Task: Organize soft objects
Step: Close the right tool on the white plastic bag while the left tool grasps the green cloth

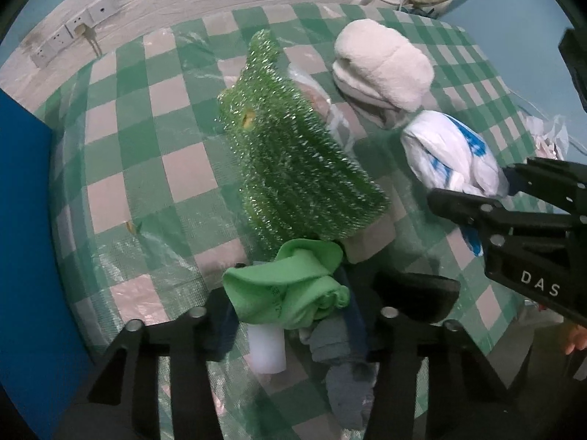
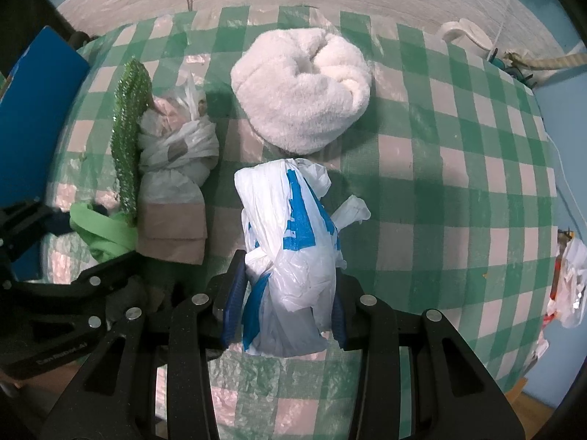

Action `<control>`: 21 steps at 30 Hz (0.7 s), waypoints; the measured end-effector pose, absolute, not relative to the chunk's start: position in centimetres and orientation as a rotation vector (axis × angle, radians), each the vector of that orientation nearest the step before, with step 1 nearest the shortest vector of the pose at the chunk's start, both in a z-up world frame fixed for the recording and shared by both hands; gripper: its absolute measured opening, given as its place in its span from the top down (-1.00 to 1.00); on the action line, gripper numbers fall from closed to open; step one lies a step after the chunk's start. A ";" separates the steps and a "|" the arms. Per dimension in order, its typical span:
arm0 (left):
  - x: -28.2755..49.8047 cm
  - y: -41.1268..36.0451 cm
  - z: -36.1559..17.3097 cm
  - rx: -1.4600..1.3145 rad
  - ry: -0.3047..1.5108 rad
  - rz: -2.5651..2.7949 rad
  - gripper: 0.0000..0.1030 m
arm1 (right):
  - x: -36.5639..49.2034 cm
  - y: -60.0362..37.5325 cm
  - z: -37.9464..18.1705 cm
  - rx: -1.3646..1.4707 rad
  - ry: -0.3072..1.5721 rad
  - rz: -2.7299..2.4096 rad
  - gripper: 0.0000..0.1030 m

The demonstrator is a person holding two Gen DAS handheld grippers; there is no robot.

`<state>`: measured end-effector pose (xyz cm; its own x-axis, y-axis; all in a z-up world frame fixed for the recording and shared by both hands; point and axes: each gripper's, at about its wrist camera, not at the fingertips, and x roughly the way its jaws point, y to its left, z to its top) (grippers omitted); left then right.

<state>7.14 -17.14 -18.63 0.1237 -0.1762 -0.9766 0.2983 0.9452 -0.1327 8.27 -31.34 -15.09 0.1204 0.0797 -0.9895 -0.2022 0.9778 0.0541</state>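
Note:
My left gripper (image 1: 293,315) points down at the checked table (image 1: 146,154), and a crumpled green cloth (image 1: 290,289) fills the gap between its blue pads, which press on it. A grey cloth (image 1: 341,366) and a white cylinder (image 1: 266,348) lie under it. A glittery green scrub pad (image 1: 293,161) stands just beyond. My right gripper (image 2: 286,308) is shut on a white-and-blue plastic bag (image 2: 290,227). A rolled white fluffy towel (image 2: 301,91) lies behind the bag.
A tied clear plastic bundle (image 2: 179,143) and a folded pinkish-brown cloth (image 2: 172,227) lie beside the scrub pad (image 2: 128,139). A blue box (image 2: 33,110) stands at the table's left edge. More plastic bags (image 2: 568,286) hang off the right edge.

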 end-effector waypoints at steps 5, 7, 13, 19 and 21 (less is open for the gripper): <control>6.8 -17.6 -17.9 0.106 1.391 -0.360 0.27 | 8.6 -30.9 -14.5 -0.098 1.425 0.217 0.24; 6.9 -17.5 -17.7 0.099 1.385 -0.371 0.33 | 8.6 -30.7 -14.4 -0.100 1.421 0.218 0.24; 6.8 -16.3 -17.0 0.095 1.363 -0.369 0.38 | 8.4 -30.2 -13.8 -0.094 1.407 0.218 0.24; 6.3 -15.5 -15.6 0.090 1.331 -0.357 0.38 | 8.3 -30.1 -12.9 -0.078 1.398 0.210 0.24; 6.1 -15.4 -15.2 0.075 1.324 -0.366 0.38 | 8.1 -30.1 -12.6 -0.076 1.392 0.210 0.24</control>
